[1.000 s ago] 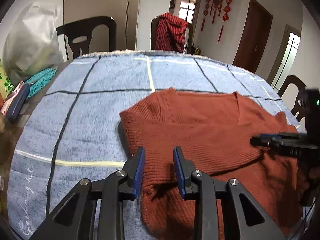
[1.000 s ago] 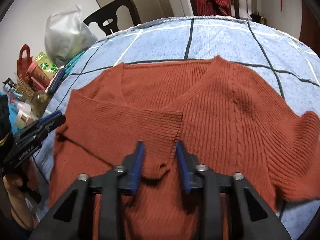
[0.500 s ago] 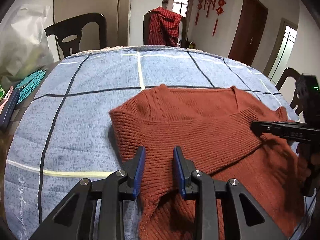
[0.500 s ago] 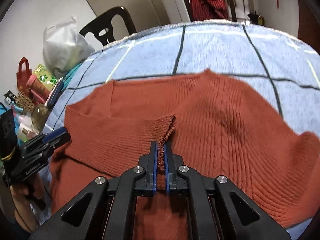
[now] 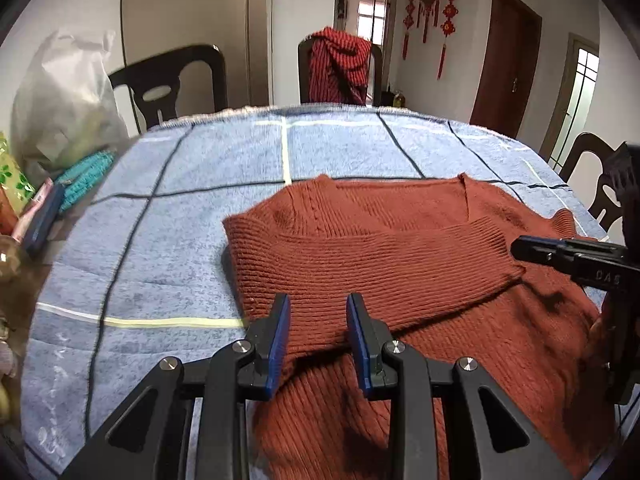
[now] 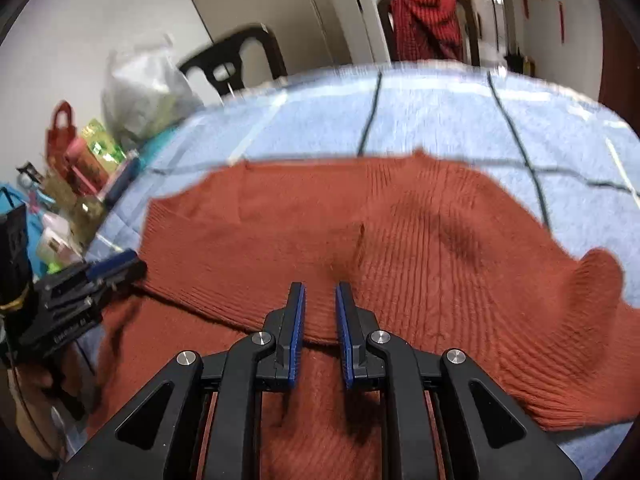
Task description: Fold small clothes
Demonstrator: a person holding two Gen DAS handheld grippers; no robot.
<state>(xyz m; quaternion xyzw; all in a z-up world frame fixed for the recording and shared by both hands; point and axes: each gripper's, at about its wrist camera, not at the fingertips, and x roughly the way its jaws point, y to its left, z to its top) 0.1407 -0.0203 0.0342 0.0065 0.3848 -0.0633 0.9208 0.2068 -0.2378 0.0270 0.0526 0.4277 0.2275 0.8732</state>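
From the left wrist camera, the left gripper (image 5: 316,316) hangs low over the near edge of the rust-red sweater (image 5: 400,264), its blue-padded jaws spread a modest way apart. Knit shows in the gap between them, but the pads press on nothing; the cloth lies flat beneath. The sweater is spread on a blue checked blanket (image 5: 192,208) covering the table, its left sleeve folded across the chest, the cuff ending toward three o'clock. There the right gripper (image 5: 520,246) comes in from the edge of the frame, its tip just beside that cuff; from this side I cannot tell how its jaws stand. At nine o'clock a white plastic bag (image 5: 60,112) and some clutter sit at the table's rim, and at twelve o'clock a chair (image 5: 340,68) has a red striped garment draped over it.

From the right wrist camera, blurred, the right gripper (image 6: 320,304) has its jaws a narrow gap apart; they have just been opening. Nothing is pinched between them: the pads stand clear above the folded sleeve's lower edge, and the sweater (image 6: 440,240) fills the middle of the frame on the blanket (image 6: 440,120). At nine o'clock the left gripper (image 6: 116,264) reaches toward the sweater's side, a hand (image 6: 36,412) below it.
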